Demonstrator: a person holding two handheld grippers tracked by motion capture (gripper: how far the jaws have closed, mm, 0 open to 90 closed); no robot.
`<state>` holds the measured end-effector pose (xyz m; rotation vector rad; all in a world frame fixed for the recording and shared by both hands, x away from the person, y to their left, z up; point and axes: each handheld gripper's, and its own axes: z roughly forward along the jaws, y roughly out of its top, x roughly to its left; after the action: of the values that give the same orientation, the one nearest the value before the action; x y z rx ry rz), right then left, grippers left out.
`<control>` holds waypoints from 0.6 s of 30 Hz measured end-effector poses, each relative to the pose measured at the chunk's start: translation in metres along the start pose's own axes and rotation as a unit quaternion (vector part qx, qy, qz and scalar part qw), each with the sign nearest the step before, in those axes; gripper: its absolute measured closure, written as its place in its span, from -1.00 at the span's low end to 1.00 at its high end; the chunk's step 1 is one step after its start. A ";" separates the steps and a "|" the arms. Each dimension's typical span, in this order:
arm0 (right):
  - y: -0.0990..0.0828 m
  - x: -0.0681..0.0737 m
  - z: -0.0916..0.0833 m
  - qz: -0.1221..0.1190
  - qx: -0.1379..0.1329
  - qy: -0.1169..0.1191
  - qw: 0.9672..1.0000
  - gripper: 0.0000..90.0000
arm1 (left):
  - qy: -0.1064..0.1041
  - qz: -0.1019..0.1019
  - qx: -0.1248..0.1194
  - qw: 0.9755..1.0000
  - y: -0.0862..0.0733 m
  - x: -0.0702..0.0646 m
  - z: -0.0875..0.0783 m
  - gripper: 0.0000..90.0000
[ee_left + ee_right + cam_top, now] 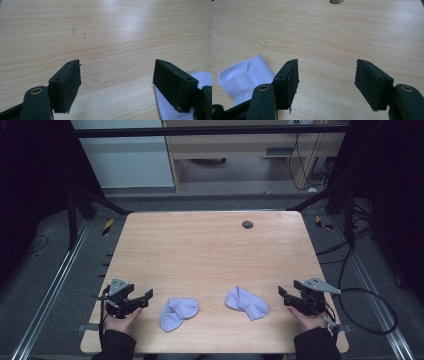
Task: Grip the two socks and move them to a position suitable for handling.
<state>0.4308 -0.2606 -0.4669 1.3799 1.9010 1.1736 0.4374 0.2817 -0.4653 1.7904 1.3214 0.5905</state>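
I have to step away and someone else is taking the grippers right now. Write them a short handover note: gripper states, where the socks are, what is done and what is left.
Left gripper: open, holding nothing, at the near left of the table.
Right gripper: open, holding nothing, at the near right.
Left sock: loosely folded, lying just right of the left gripper, apart from it.
Right sock: lying just left of the right gripper, apart from it.
The socks lie separate, with a gap between them.
Done: nothing grasped so far.
Left: probably pick up each sock and bring them together.
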 end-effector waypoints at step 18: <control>0.012 0.025 -0.006 -0.033 0.001 0.030 0.999 -0.03 | -0.048 0.025 -0.017 0.998 0.018 -0.050 -0.001 -0.47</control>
<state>0.4226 -0.2378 -0.4511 1.2874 1.9735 1.1932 0.4294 0.2330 -0.4449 1.8062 1.1992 0.5440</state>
